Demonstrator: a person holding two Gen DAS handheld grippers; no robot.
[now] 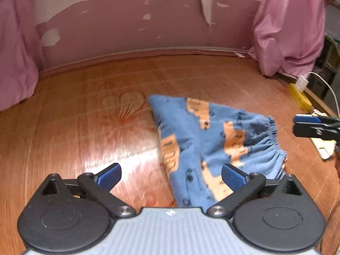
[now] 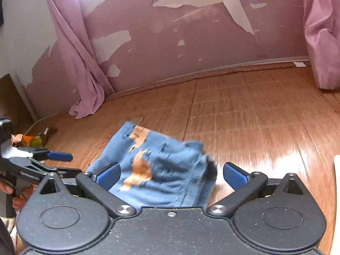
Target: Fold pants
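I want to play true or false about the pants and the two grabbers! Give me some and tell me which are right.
1. The pants are blue with orange patches. True.
2. The left gripper is squeezing the pants. False: its jaws are wide open, holding nothing.
3. The pants lie on a wooden surface. True.
4. The right gripper is shut. False: it is open, above the pants.
5. The curtains are green. False: they are pink.
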